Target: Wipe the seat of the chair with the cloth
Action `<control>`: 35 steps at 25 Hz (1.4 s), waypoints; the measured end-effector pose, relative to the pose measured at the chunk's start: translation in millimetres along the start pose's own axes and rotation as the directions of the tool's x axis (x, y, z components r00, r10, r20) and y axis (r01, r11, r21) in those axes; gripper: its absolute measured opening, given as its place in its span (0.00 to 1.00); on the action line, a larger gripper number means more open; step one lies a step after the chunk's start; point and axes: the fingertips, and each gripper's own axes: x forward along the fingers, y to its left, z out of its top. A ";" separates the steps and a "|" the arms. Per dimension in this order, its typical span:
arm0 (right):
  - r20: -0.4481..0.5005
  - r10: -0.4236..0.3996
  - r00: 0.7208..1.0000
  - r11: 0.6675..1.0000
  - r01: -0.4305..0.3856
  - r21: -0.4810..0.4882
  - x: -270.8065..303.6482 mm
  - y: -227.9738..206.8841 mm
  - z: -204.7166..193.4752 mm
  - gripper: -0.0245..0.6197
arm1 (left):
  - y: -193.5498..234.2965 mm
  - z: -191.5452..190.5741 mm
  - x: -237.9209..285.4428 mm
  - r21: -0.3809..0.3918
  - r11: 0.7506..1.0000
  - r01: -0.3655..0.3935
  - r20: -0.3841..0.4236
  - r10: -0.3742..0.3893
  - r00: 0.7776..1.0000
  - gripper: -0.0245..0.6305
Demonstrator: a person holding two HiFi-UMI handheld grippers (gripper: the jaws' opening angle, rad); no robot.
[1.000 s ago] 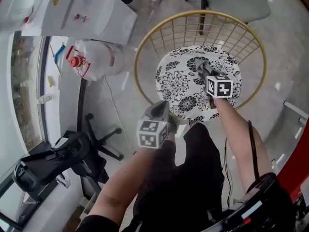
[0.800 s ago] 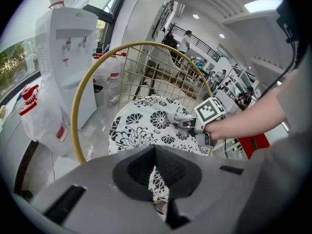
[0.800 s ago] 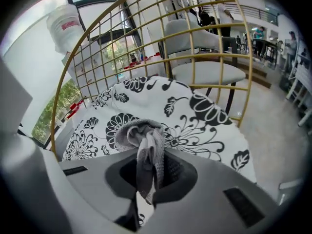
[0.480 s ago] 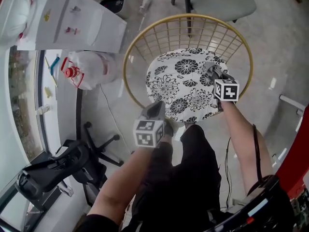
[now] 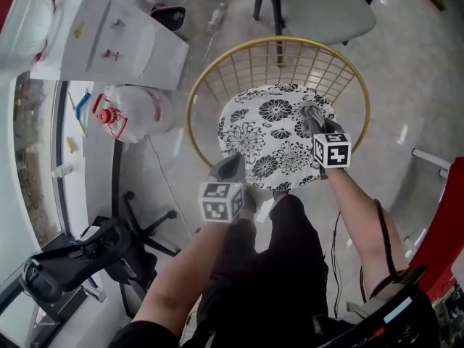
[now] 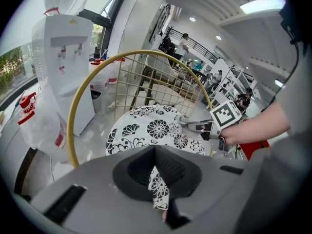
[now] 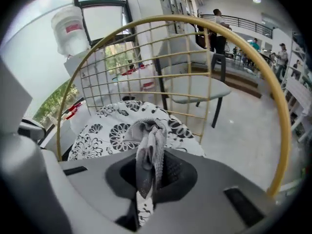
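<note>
Here, a round floral chair seat [image 5: 272,133], ringed by a gold wire back [image 5: 290,64], is seen from above. A grey cloth [image 7: 148,145] is clamped in the closed jaws of the right gripper [image 5: 312,116] at the seat's right side. The seat's near fabric edge is pinched in the left gripper [image 5: 234,165], jaws closed.

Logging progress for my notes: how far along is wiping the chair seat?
Done: the cloth is clamped in the right gripper, and the left gripper pinches the front edge of the floral seat. In hand: the cloth lies at the seat's right side, near the wire back. Left: the seat shows no wet or wiped marks, so coverage cannot be judged; probably the middle and left side remain.
</note>
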 end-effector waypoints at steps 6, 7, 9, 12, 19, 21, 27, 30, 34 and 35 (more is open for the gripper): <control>0.056 0.230 0.971 0.969 -0.224 -0.103 27.3 113.1 44.6 0.07 | 17.3 0.4 -12.7 -0.029 0.999 -0.033 0.026 0.034 0.999 0.05; 0.058 0.265 0.963 0.959 -0.256 -0.120 33.0 131.1 50.4 0.07 | 20.8 -1.6 -16.2 -0.034 0.999 -0.041 0.025 0.041 0.999 0.05; 0.056 0.322 0.945 0.939 -0.311 -0.146 45.7 162.6 59.5 0.07 | 29.7 -6.9 -23.0 -0.046 0.997 -0.063 0.020 0.064 0.998 0.05; 0.045 0.364 0.930 0.920 -0.352 -0.171 66.3 193.3 68.4 0.07 | 48.2 -14.7 -31.5 -0.096 0.989 -0.110 0.024 0.112 0.993 0.05; 0.044 0.352 0.935 0.926 -0.341 -0.161 88.6 193.9 71.5 0.07 | 67.4 -29.0 -39.1 -0.111 0.984 -0.142 0.006 0.143 0.990 0.05; 0.040 0.339 0.940 0.930 -0.329 -0.163 89.4 184.0 68.6 0.07 | 67.6 -30.3 -37.2 -0.119 0.983 -0.141 0.003 0.142 0.990 0.05; 0.047 0.287 0.957 0.948 -0.277 -0.158 83.8 143.1 65.2 0.07 | 49.1 -19.7 -24.0 -0.099 0.990 -0.097 0.011 0.098 0.995 0.05; 0.059 0.263 0.963 0.957 -0.253 -0.141 77.9 123.5 64.9 0.07 | 40.1 -15.8 -17.7 -0.076 0.994 -0.082 0.005 0.083 0.997 0.05; 0.069 0.238 0.969 0.966 -0.228 -0.125 71.3 101.8 63.1 0.07 | 30.1 -11.6 -10.9 -0.059 0.996 -0.068 0.007 0.069 0.998 0.05; 0.072 0.231 0.970 0.968 -0.222 -0.120 69.9 96.2 62.6 0.07 | 27.3 -10.8 -9.4 -0.055 0.996 -0.065 0.007 0.065 0.998 0.05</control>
